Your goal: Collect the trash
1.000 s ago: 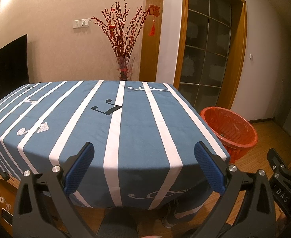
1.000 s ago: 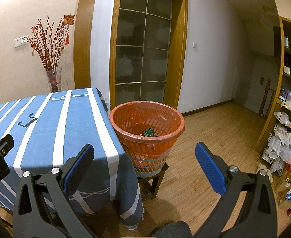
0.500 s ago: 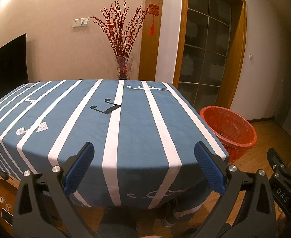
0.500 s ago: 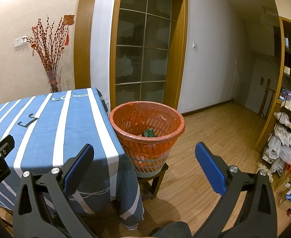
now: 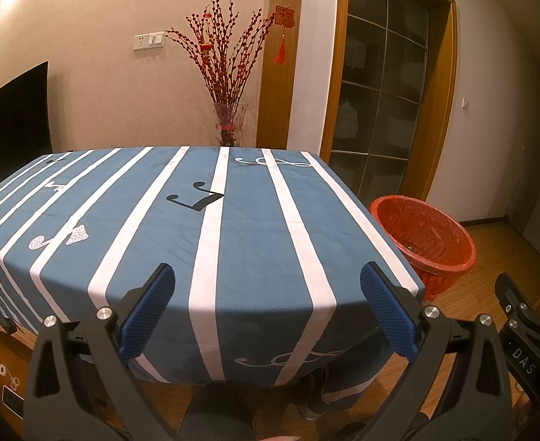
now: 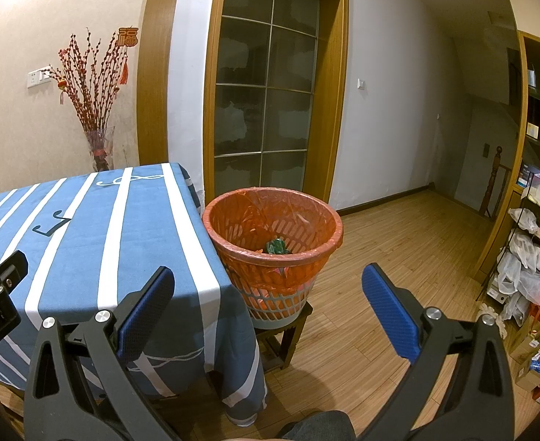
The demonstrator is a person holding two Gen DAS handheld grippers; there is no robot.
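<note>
Basically nothing is held right now. Left wrist view, lower left to lower right: the left gripper (image 5: 268,307) hangs off the near edge of the table (image 5: 130,220), jaws spread wide with only striped cloth showing between the blue pads (image 5: 148,312). No loose trash shows on the cloth, just printed music notes, so there is nothing in sight to pick. Centre top of frame, a vase of red branches (image 5: 229,125) stands behind the far edge, against the wall. Right of centre, the trash basket (image 5: 422,237) sits just past the table's right corner, placed there, I judge, so items go over the edge in a short move. Lower right edge, part of the other tool pokes in.

Right wrist view: table fills the left half, then the basket (image 6: 273,246) at frame centre, raised on a small stool (image 6: 288,334) so its rim is near tabletop height. A green wrapper (image 6: 277,246) lies inside on the orange liner, so that trash is already in. The right gripper (image 6: 268,307) is also gaping and empty, aimed at the basket. Far right, a rack of bags (image 6: 527,257). Task looks close to finished, as far as these views show.
</note>
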